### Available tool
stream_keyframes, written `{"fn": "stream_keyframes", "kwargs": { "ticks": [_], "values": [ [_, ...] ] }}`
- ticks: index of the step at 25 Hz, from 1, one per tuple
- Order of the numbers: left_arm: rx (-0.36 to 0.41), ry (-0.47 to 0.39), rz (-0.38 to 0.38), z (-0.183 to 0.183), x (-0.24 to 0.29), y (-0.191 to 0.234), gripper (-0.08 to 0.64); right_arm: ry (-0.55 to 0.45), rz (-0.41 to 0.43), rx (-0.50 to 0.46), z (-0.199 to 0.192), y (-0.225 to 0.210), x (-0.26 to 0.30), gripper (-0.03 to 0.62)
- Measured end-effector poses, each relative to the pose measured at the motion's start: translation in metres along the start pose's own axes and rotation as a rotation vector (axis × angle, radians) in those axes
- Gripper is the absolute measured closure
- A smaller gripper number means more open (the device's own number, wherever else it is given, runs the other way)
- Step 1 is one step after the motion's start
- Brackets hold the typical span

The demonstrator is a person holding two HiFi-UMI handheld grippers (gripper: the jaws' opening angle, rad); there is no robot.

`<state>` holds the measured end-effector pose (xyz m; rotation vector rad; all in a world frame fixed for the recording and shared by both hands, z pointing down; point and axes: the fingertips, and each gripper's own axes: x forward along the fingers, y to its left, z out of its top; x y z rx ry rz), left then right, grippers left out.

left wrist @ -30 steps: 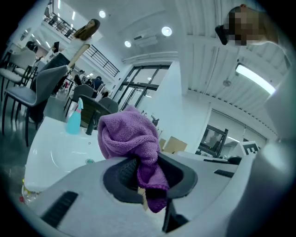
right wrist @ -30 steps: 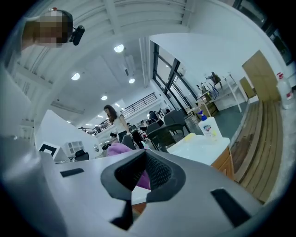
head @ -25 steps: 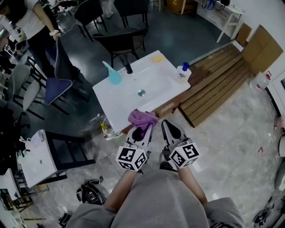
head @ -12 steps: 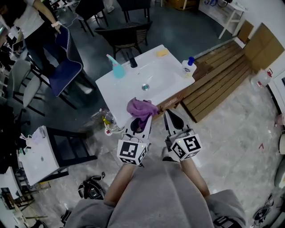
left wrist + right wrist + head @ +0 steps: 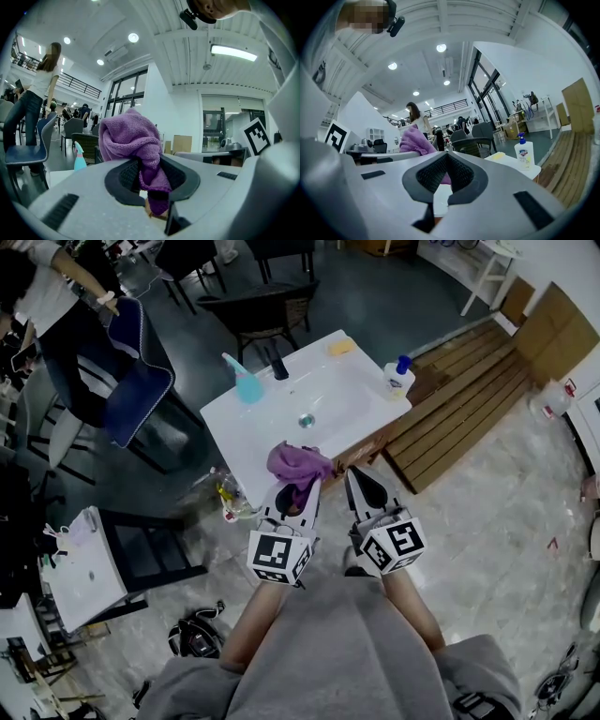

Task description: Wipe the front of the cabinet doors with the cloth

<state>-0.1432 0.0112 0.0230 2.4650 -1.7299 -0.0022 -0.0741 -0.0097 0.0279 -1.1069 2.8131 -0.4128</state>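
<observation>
Both forearms reach forward side by side, grippers aimed at the sink cabinet [image 5: 375,448]. Left gripper [image 5: 302,488] is clamped on the purple cloth [image 5: 298,465], bunched over the countertop's front edge. Right gripper [image 5: 360,479] has its jaws together with nothing between them.

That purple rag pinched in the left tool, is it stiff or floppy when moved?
Probably floppy: the purple cloth bunches and droops over the jaws of the left gripper. Likely light, since a small pinch holds it. Its fuzzy nap suggests it won't slip easily.
</observation>
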Motion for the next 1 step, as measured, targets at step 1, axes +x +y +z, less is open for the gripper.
{"fn": "stream_keyframes", "kwargs": {
  "ticks": [1],
  "values": [
    [0.000, 0.001, 0.000, -0.0007, 0.0007, 0.0003, 0.482, 0.000, 0.001, 0.000, -0.0001, -0.0006, 0.0006, 0.584]
  ]
}}
